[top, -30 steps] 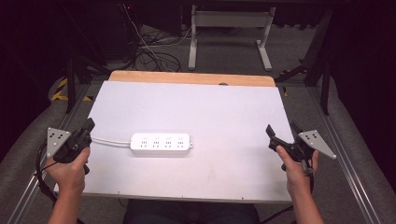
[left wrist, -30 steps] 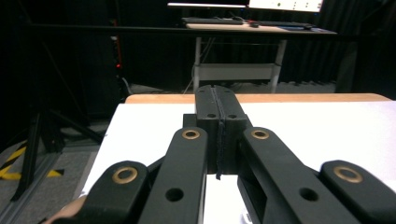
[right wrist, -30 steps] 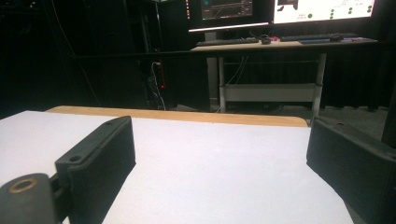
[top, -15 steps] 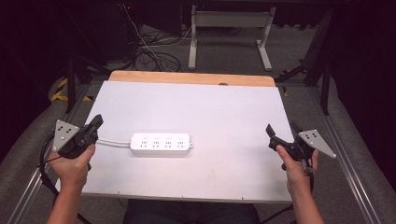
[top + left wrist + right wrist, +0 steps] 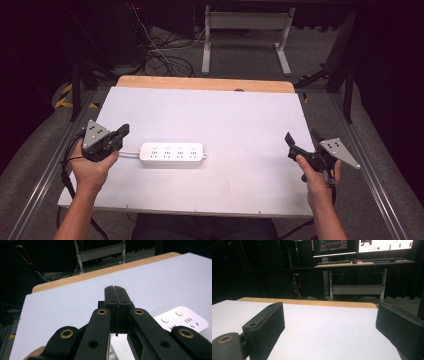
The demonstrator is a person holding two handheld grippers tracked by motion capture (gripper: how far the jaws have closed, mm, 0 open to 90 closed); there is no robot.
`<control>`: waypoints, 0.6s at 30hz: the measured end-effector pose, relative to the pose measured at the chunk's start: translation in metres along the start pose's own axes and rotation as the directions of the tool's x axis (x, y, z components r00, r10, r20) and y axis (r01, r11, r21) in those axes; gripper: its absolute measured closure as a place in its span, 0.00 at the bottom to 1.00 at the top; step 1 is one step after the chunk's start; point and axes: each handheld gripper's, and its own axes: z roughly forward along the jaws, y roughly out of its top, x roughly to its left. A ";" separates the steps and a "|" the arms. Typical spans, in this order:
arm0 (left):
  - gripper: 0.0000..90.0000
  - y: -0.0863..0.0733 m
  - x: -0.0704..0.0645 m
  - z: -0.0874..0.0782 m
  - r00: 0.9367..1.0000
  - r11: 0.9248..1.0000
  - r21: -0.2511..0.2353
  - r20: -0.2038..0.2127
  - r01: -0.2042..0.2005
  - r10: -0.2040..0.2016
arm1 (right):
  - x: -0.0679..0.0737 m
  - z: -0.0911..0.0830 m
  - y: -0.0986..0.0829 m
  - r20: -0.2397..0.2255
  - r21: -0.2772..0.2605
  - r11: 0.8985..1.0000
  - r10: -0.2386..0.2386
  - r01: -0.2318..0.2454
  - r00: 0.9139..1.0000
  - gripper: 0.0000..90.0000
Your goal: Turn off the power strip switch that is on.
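Left claw (image 5: 121, 134) pressed together, lower left of frame, just beside power strip (image 5: 172, 154) at its cable end. Right claw (image 5: 303, 142) spread, well apart at counter (image 5: 210, 110) edge. Risk: closed jaws nudge strip, cable drags it.

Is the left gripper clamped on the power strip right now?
No, the left gripper has its jaws pressed together on nothing, above the table beside the power strip.
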 end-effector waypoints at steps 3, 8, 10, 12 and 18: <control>1.00 0.003 -0.003 0.008 1.000 0.999 0.042 0.016 -0.022 0.022 | 0.000 0.000 0.000 0.000 0.000 1.000 -0.001 0.001 1.000 0.10; 1.00 0.007 -0.009 0.023 0.996 0.988 0.135 0.053 -0.072 0.066 | 0.000 -0.001 0.001 0.001 -0.005 1.000 0.002 -0.002 1.000 0.10; 1.00 0.011 -0.013 0.033 0.992 0.975 0.196 0.086 -0.109 0.094 | -0.001 -0.001 0.000 0.002 -0.003 1.000 0.006 -0.006 1.000 0.10; 1.00 0.012 -0.016 0.041 0.989 0.963 0.237 0.099 -0.131 0.111 | -0.002 -0.001 0.001 0.002 -0.004 1.000 0.005 -0.005 1.000 0.10; 1.00 0.014 -0.024 0.062 0.984 0.924 0.348 0.126 -0.159 0.122 | -0.002 -0.001 0.001 0.003 -0.007 1.000 0.008 -0.008 1.000 0.10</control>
